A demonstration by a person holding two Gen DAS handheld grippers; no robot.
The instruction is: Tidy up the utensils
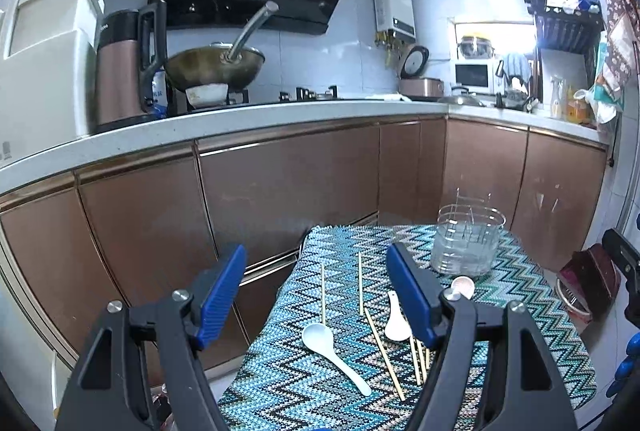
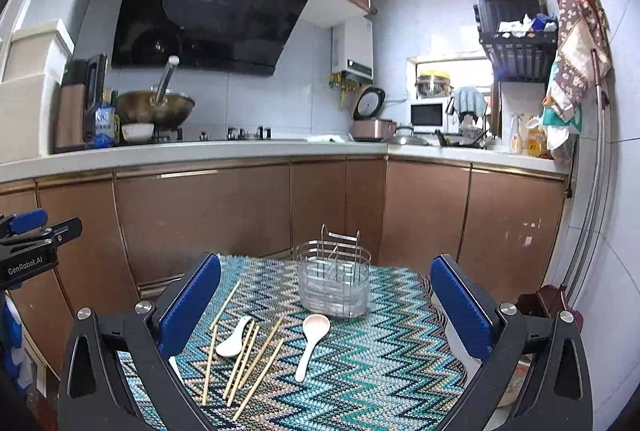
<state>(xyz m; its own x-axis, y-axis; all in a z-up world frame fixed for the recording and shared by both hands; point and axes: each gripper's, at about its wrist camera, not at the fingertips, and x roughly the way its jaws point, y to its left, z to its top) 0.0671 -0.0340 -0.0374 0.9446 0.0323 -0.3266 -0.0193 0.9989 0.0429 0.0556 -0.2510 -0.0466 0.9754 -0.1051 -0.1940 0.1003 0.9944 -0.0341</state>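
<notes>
Clearly nothing is sorted yet: both the left tongs [image 1: 316,295] and right tongs [image 2: 326,305] gape released, grasping nothing. Just beyond them, chopsticks [image 2: 256,355] and spoons [image 2: 310,345] lie loose on the surface [image 2: 380,371]; farther ahead, the holder [image 2: 334,285] stands empty.

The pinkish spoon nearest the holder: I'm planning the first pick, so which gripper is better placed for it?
Probably the right gripper. Its open jaws frame the pinkish spoon almost centrally, with the utensil holder straight ahead. In the left wrist view, the spoon is mostly hidden behind a finger of the open left gripper.
</notes>
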